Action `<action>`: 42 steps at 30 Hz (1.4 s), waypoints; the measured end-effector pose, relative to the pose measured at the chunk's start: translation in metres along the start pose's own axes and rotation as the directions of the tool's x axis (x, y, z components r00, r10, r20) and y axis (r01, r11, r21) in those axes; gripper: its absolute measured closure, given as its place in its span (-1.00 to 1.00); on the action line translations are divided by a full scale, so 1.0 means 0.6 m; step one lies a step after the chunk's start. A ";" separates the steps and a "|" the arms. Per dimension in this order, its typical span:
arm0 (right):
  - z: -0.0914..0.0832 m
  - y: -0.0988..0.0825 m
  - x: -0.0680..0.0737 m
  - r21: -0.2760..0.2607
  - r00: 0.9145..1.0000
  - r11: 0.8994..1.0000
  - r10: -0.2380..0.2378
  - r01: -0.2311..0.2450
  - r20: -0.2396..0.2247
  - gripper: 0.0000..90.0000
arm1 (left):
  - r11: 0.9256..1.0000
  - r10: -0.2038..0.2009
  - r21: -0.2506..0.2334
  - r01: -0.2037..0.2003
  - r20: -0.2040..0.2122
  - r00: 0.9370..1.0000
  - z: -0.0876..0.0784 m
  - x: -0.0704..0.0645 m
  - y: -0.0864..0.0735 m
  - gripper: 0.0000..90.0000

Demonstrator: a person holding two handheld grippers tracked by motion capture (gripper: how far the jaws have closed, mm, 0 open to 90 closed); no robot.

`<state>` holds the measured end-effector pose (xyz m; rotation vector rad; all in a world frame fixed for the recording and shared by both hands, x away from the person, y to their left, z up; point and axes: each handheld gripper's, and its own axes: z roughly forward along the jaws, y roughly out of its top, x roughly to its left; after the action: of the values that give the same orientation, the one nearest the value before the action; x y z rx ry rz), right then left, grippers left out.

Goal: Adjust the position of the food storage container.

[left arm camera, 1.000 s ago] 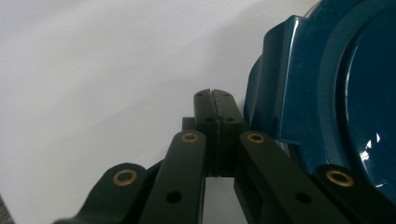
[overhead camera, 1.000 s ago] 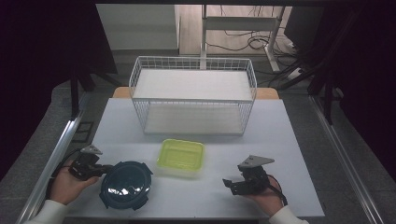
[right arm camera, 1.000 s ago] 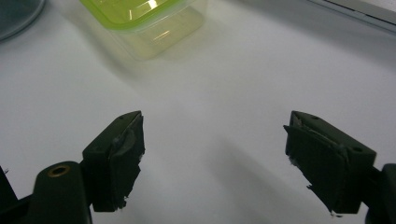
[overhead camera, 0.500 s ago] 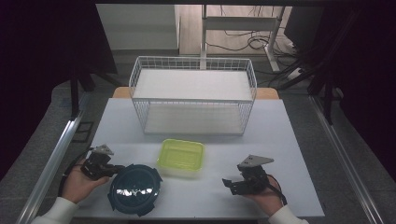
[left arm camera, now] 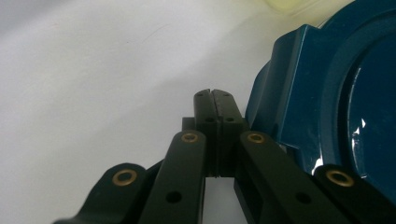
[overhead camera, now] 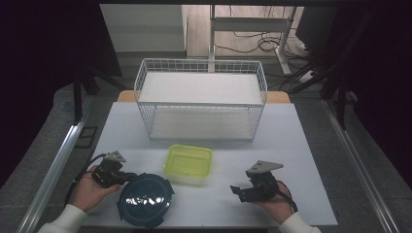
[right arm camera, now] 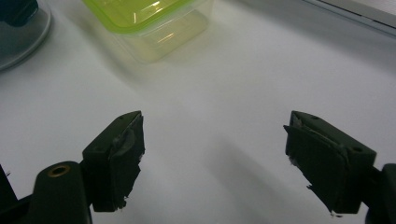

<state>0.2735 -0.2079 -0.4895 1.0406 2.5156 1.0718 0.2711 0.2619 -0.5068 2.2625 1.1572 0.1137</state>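
The left gripper [overhead camera: 127,176] is lying low over the white worktop [overhead camera: 301,155] at its near left, its jaws pressed flat together with nothing between them. In the left gripper view the shut jaw tips are sitting just beside the moulded rim of the round dark-blue plastic container lid [left arm camera: 345,112]; whether they are touching it cannot be told. From the high view this round lid [overhead camera: 145,199] is resting near the worktop's front edge, just left of and nearer than the rectangular clear plastic box with a lime-green lid [overhead camera: 189,163], which is sitting in the middle. The right gripper [overhead camera: 235,190] is resting at the near right, well apart from both, with its jaws standing wide and holding nothing. Behind the box a white wire basket [overhead camera: 201,99] is standing on the worktop.
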 end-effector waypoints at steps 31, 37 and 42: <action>0.003 0.005 -0.005 -0.002 1.000 1.000 -0.004 0.004 0.007 -0.56 | 0.985 -0.160 0.066 0.160 0.004 0.987 -0.059 -0.067 -0.107 1.00; 0.003 0.006 -0.005 -0.005 1.000 1.000 -0.009 0.009 0.008 -0.56 | 0.985 -0.156 0.069 0.157 -0.017 0.988 -0.055 -0.060 -0.095 1.00; 0.003 0.006 -0.004 -0.001 1.000 1.000 -0.008 0.008 0.007 -0.56 | 0.991 -0.117 0.068 0.117 0.000 0.993 -0.050 -0.054 -0.086 1.00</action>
<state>0.2781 -0.2071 -0.4887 1.0309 2.5108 1.0652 0.2044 0.2740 -0.5039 2.2455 1.3070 0.0247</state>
